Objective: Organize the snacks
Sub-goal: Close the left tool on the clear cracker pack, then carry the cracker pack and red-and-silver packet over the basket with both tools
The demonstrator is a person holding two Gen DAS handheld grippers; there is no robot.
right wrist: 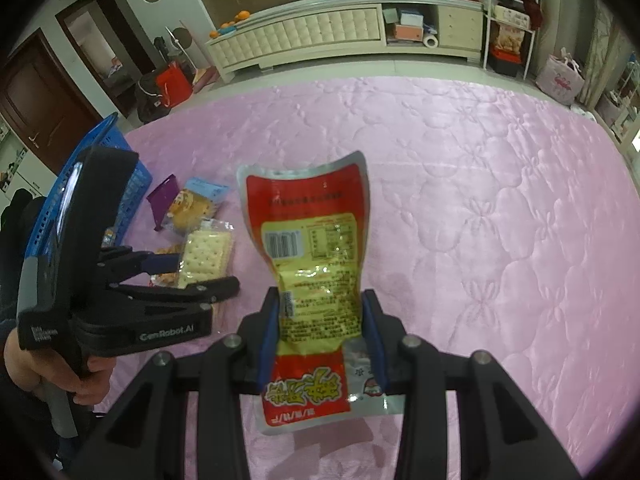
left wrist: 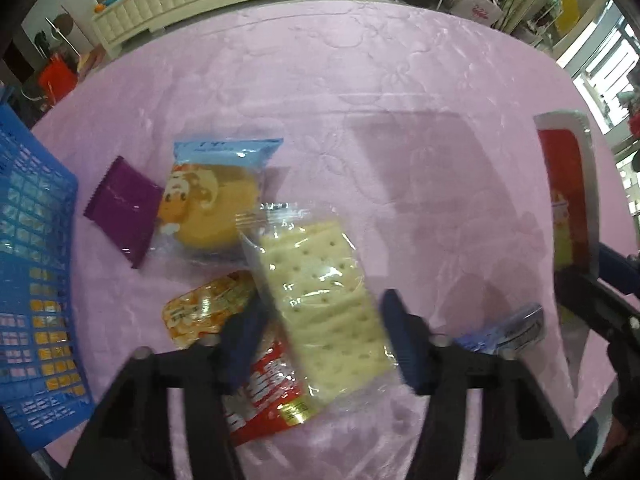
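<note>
Gripping red pouch (right wrist: 308,256), right tongs (right wrist: 322,336)

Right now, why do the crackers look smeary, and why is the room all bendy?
Left wrist view: the crackers and the left gripper are motion-blurred, and the wrappers glare. Right wrist view: the pouch is sharp. In both, the fisheye lens curves the cabinet and darkens the corners.
</note>
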